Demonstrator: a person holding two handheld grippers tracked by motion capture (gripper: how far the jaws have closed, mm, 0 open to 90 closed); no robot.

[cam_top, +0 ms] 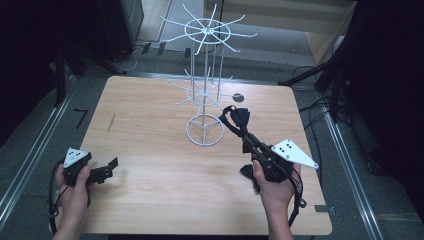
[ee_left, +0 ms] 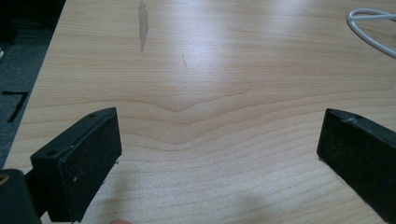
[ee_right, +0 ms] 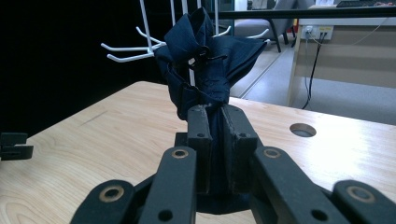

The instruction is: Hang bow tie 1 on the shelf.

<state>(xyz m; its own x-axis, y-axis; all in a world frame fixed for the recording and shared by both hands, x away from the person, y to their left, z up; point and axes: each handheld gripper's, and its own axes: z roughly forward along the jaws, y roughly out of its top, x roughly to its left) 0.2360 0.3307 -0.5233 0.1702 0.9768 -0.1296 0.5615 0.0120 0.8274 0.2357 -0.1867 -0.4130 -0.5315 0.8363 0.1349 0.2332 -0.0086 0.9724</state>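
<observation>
Gripping a folded dark-blue umbrella, the right gripper has its jaws nearly shut, pads pressed on the fabric bundle. Umbrella is held off the table, right of centre, w/ its far end just beside the white wire rack, close to a lower hook; contact w/ hook can't be told. Left gripper sits at near-left table edge, jaws wide, bare wood between them. Round hole in table far right of rack base.

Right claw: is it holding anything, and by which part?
Yes. The right claw is shut on a dark blue folded cloth, pinched low on its bunched middle.
</observation>
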